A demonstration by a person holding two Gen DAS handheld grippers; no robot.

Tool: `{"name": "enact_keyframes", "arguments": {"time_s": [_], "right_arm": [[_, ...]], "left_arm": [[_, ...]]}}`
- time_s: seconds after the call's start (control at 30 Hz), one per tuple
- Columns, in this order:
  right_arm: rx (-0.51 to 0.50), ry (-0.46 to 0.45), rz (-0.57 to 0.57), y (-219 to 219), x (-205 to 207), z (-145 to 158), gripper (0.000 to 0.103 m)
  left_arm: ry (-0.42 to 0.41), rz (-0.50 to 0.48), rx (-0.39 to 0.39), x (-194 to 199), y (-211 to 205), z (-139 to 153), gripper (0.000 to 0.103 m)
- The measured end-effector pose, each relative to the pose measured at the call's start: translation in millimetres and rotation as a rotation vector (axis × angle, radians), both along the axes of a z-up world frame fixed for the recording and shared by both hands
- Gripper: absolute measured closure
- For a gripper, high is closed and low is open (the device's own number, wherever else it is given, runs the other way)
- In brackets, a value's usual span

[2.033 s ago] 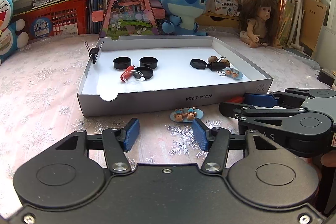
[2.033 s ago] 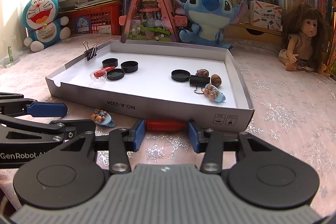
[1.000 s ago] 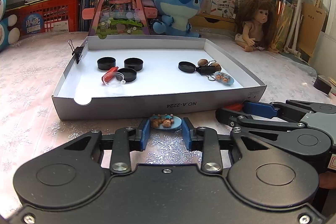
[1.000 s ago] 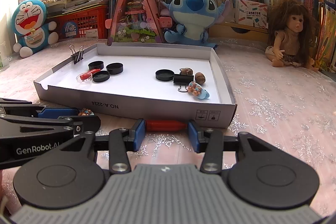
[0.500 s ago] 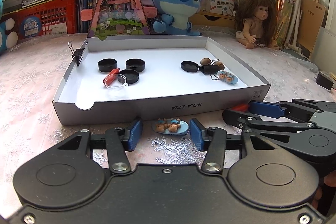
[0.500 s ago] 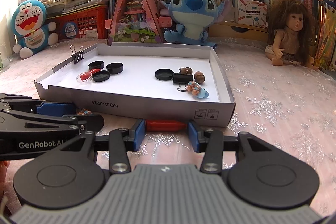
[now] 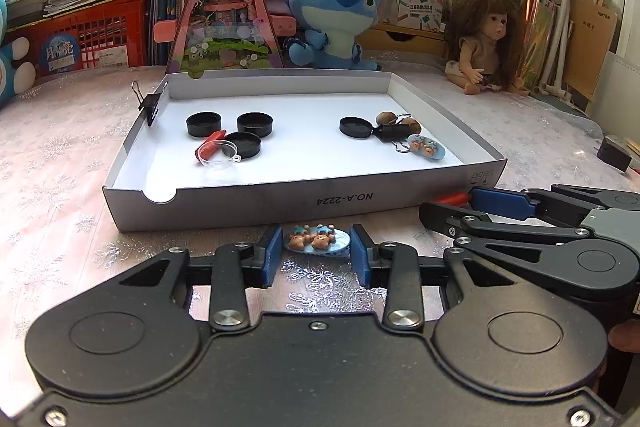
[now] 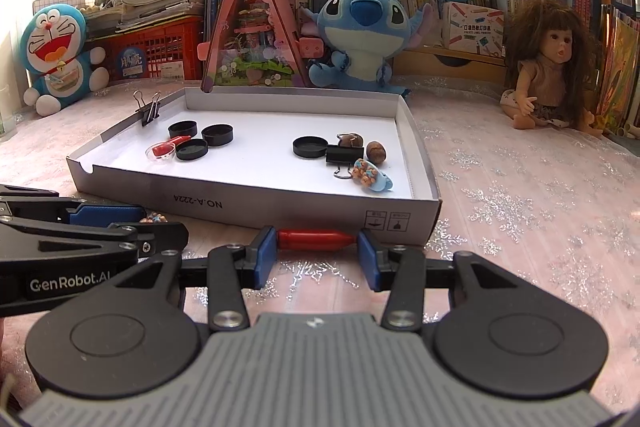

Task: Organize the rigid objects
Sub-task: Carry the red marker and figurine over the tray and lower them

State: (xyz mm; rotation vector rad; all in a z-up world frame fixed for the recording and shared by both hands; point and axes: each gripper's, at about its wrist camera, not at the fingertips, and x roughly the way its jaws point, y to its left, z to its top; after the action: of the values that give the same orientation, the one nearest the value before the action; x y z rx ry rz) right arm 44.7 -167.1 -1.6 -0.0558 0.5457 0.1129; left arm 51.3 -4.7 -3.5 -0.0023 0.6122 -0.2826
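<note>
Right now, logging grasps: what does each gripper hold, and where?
The right gripper clamps the red capsule by its two ends. The left gripper brackets the blue bear charm; contact cannot be told.

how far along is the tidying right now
Done: caps, clips, nuts and one bear charm lie in the white box. In hand: right gripper clamps the red piece; left gripper brackets the second bear charm. Left: boxing both.

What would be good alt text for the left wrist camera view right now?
The left gripper brackets a small blue bear charm lying on the tablecloth just in front of a shallow white box. The box holds black caps, binder clips, nuts and a matching charm. At right, the right gripper grips a red piece.
</note>
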Motion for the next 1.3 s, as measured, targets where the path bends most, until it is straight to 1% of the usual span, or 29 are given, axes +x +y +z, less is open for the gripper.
{"name": "enact_keyframes", "arguments": {"time_s": [0.23,0.47,0.6,0.83,1.07,1.3], "right_arm": [[-0.005,-0.047,-0.004,-3.2,-11.4,11.6,0.054],[0.0,-0.099,-0.009,-6.6,-14.5,26.5,0.054],[-0.002,-0.119,-0.014,-8.0,-11.4,32.1,0.054],[-0.006,-0.144,-0.02,-10.4,-3.1,40.1,0.054],[0.004,-0.142,-0.045,-17.5,10.9,44.7,0.054],[0.011,-0.118,-0.05,-19.7,25.9,42.5,0.054]], "left_arm": [[-0.05,-0.02,-0.011,-15.3,-1.9,20.2,0.069],[-0.092,-0.016,-0.019,-17.2,-2.3,38.5,0.069],[-0.104,0.007,-0.014,-11.3,-0.3,44.5,0.069],[-0.116,0.041,-0.03,4.9,5.0,52.8,0.069],[-0.109,0.066,-0.048,25.0,12.0,58.7,0.069],[-0.085,0.086,-0.048,45.2,13.3,54.2,0.069]]}}
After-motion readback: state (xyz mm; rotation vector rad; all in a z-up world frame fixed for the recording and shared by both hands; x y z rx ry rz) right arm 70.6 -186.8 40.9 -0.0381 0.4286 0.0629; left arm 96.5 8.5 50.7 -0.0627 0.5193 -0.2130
